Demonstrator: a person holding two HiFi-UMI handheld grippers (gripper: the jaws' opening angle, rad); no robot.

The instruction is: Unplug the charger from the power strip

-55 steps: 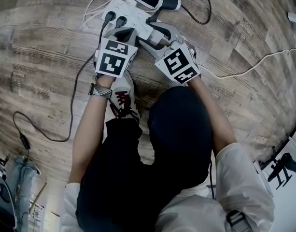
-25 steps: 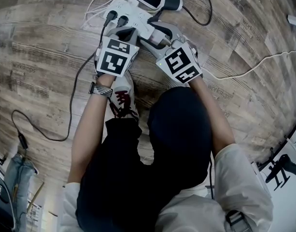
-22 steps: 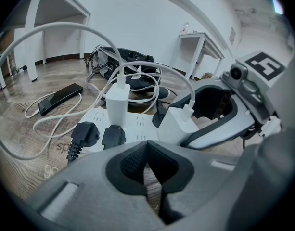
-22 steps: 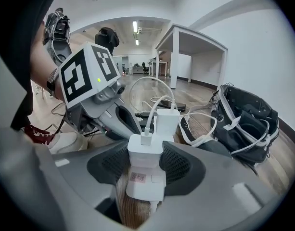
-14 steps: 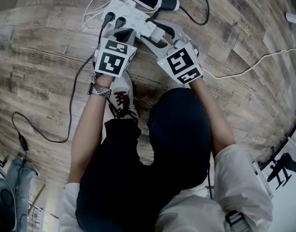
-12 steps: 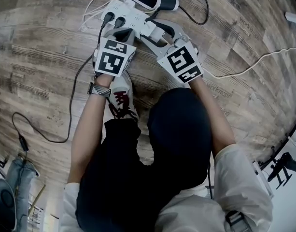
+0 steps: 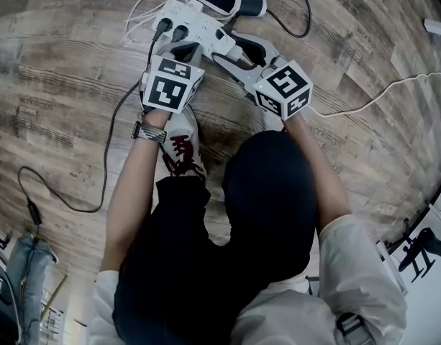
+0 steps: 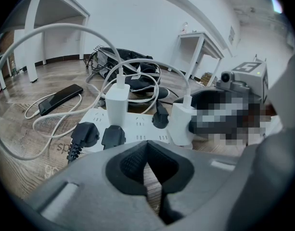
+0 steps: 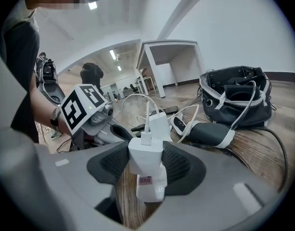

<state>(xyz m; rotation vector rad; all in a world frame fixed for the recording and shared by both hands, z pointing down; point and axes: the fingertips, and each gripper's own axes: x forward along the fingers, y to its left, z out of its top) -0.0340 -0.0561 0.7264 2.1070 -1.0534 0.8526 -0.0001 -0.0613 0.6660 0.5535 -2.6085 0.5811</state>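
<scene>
A white power strip [image 7: 193, 20] lies on the wooden floor, also seen in the left gripper view [image 8: 133, 126]. A white charger [image 9: 146, 154] with a white cable stands at the strip's near end, and my right gripper [image 9: 146, 163] is shut on its sides. The strip's end with a pink label [image 9: 152, 186] shows just beneath it. From the left gripper view the same charger [image 8: 182, 124] still touches the strip. My left gripper [image 8: 149, 177] is shut on nothing, its tips at the strip's near edge [image 7: 178, 49]. The right gripper [image 7: 231, 45] reaches in from the right.
A second white charger [image 8: 117, 102] and two black plugs [image 8: 84, 134] sit in the strip. A phone [image 8: 59, 98] on a cable lies at the left, a black bag [image 9: 236, 97] behind. White cable [image 7: 378, 99] crosses the floor at right. The person's shoe [image 7: 178, 146] is below the grippers.
The right gripper's marker cube has swung to the right and rolled over while staying shut on the charger. The left gripper and the strip have barely moved.
</scene>
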